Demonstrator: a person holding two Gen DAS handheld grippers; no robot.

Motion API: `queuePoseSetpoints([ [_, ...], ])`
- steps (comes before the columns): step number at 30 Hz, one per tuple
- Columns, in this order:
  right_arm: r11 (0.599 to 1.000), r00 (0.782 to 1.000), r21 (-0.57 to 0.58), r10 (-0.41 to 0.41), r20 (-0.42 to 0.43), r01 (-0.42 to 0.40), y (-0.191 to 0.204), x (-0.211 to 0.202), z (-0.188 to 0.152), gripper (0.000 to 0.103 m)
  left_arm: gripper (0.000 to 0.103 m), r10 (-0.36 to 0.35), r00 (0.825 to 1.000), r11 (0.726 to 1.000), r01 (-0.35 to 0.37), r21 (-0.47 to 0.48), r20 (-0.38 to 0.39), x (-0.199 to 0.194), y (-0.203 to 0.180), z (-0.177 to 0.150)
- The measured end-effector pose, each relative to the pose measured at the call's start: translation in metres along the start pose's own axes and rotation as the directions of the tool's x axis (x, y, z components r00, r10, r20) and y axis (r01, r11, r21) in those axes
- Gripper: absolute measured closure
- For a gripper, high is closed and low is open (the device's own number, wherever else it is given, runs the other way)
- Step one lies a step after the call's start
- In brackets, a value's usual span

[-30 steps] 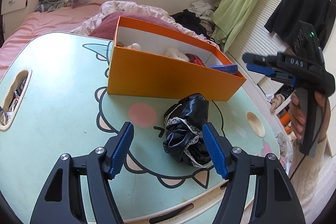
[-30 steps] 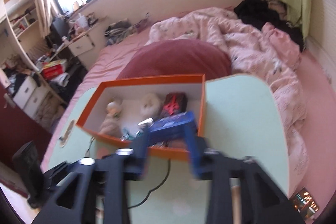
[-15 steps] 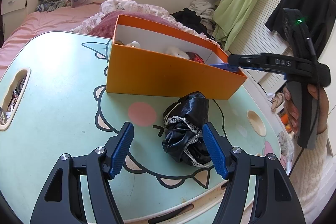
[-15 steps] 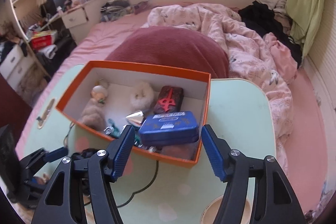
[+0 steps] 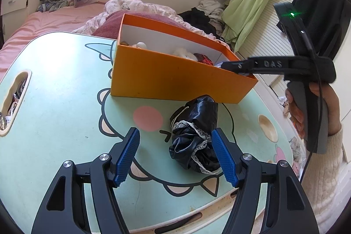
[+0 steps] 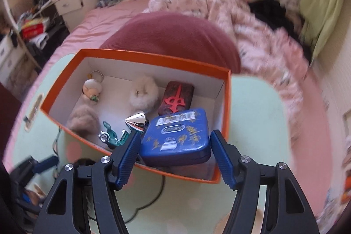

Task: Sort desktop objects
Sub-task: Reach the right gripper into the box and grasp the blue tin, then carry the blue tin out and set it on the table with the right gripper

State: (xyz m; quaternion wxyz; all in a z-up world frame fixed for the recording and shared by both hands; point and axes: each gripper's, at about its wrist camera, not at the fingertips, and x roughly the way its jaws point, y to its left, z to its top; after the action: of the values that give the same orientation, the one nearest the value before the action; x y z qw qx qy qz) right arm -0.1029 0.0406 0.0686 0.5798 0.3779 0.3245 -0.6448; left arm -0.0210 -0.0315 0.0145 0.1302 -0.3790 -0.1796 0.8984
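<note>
An orange box (image 5: 175,78) stands on the mint-green cartoon table (image 5: 54,102). In front of it lies a black lace-trimmed pouch (image 5: 195,135), between the fingers of my open left gripper (image 5: 175,132) and closest to the right pad. Neither pad presses on it. In the right wrist view a blue tin (image 6: 175,124) rests tilted in the box's (image 6: 153,58) near right corner. My right gripper (image 6: 176,133) hovers over it, open, with the fingers on either side. From the left wrist view, the right gripper (image 5: 226,64) reaches over the box's right end.
The box also holds a white fluffy ball (image 6: 143,91), a dark red case (image 6: 177,100), a silver cone (image 6: 136,121), a teal toy car (image 6: 111,135) and a beige fluff (image 6: 83,120). A black cable (image 6: 153,196) crosses the table. A pink bed with a maroon cushion (image 6: 175,36) lies behind.
The right gripper carried the blue tin over the box, let it go inside, then sank closer over it. The left gripper and the black pouch have not moved.
</note>
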Motion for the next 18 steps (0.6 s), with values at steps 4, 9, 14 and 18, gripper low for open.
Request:
queuePoseSetpoints([
  [4,0.999,0.997,-0.025,-0.026,-0.074,0.024,0.008,0.014,0.008,0.038,0.035,0.000,1.000,1.000,0.000,0.004,-0.002,0.000,-0.001,-0.001],
  [9,0.998,0.992,0.046,0.045,-0.115,-0.040,0.001,0.032,0.016,0.051,0.035,-0.004,1.000,1.000,0.004,-0.006,-0.003,-0.001,0.001,-0.002],
  [14,0.988,0.995,0.138,0.081,-0.059,-0.072,-0.011,0.027,0.014,0.057,0.035,-0.004,1.000,1.000,0.004,-0.004,-0.002,-0.002,0.001,-0.004],
  [18,0.975,0.991,0.187,0.129,-0.023,-0.122,-0.017,0.020,0.012,0.074,0.035,-0.004,1.000,1.000,0.004,-0.004,-0.003,-0.002,0.001,-0.004],
])
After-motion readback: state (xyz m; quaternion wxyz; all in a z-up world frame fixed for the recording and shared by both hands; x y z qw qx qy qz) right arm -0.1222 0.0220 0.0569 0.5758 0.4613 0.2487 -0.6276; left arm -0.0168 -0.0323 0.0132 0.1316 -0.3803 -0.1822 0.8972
